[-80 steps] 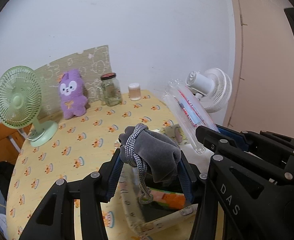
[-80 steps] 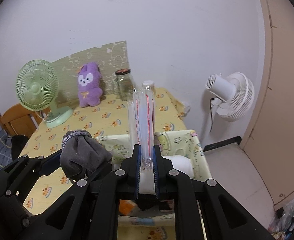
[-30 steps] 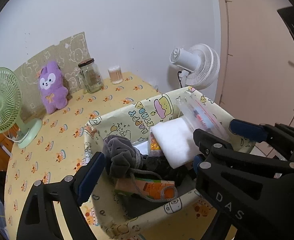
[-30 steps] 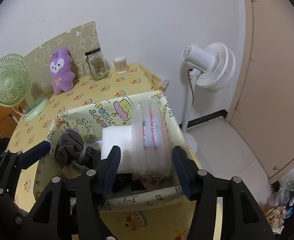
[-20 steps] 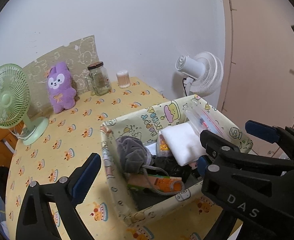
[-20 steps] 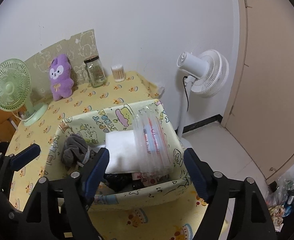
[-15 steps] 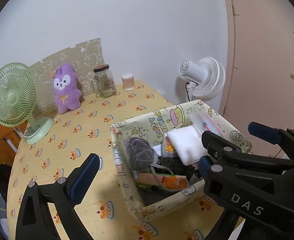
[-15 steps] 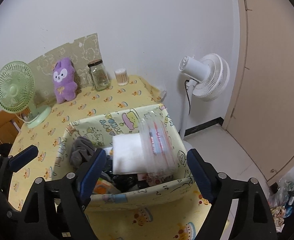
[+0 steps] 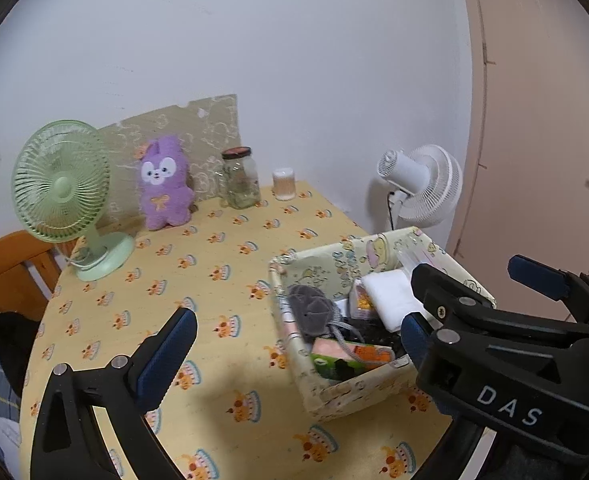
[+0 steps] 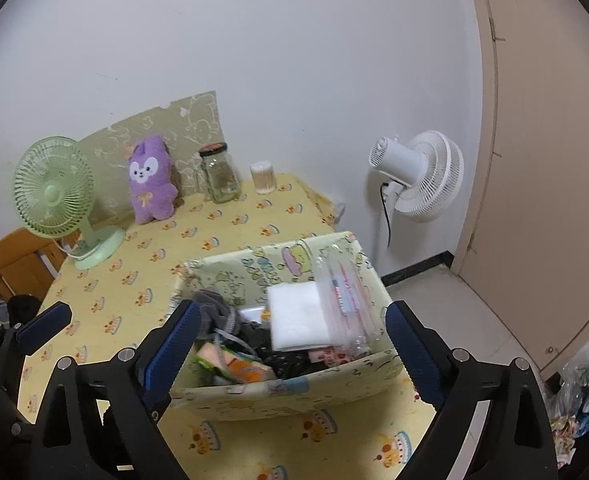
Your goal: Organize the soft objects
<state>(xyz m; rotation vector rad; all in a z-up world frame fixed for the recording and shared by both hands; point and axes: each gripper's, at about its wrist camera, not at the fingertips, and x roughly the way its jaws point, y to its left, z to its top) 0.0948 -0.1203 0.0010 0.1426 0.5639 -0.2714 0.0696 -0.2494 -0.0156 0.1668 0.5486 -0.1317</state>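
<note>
A yellow fabric storage box printed with pastel cartoons (image 10: 278, 396) sits on the round table under a yellow cake-print tablecloth (image 10: 230, 216), at about five o'clock on the tabletop in the left wrist view. Inside it, a rumpled grey soft cloth pouch with a braided grey cord (image 9: 312, 312) lies at the box's nine o'clock side against the wall, its cord trailing across an orange and green packet (image 9: 350, 356). A folded white cloth (image 10: 298, 316) lies flat toward the middle, and a clear plastic zip bag holding red and blue items (image 10: 344, 300) leans along the three o'clock wall.

The left gripper (image 9: 290, 340) hangs over the table with its blue-padded fingers spread wide and nothing between them. The right gripper (image 10: 290, 344) is spread just as wide, its pads framing the box from in front without touching it.

At the table's twelve o'clock edge stand a purple plush rabbit (image 9: 164, 184), a lidded glass jar (image 9: 239, 178) and a small tub of cotton swabs (image 9: 283, 184); a pale green desk fan (image 9: 68, 196) stands at ten o'clock. A white floor fan (image 10: 418, 176) stands beyond the table.
</note>
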